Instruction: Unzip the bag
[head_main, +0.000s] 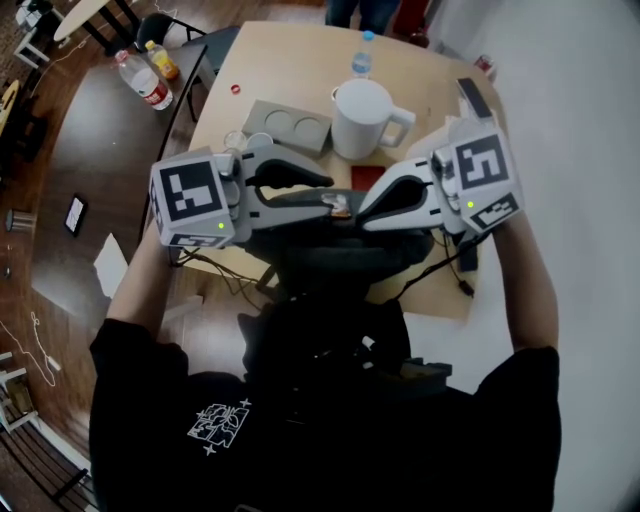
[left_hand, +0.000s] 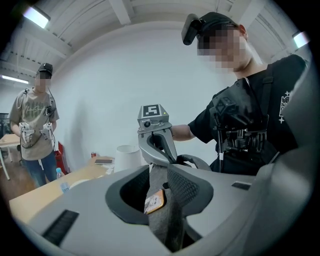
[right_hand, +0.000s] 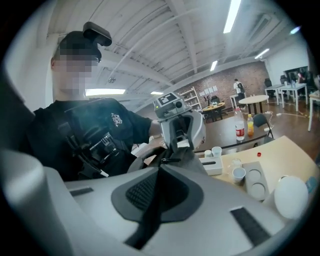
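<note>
**Tools nose to nose on a hanging bag: where the unzip could fail**

**Head view.** Left tool and right tool meet tip to tip on the dark grey bag. The bag hangs between them at the near edge of the desk, in front of the person's chest. Whether it rests on the desk cannot be told. With so little under it, the bag would likely trail after any pull rather than let the zip run. A white jug stands on the desk just behind and could be hit by a tool that jerks free.

**Left gripper view.** The left tool is clamped on a thick fold of the bag's grey fabric, with an orange tag caught in the same bite. This grip looks like the anchor for the pull. The fold is soft and bunched, so it could creep out under load. The tag may also be taking part of the squeeze.

**Right gripper view.** The right tool's jaws are pressed together at what looks like the zip pull. A thin dark strip runs back from it between the pads. So slim a hold could slip off at the first tug. A pull off the line of the zip would probably jam the slider in the slack cloth around it.
</note>
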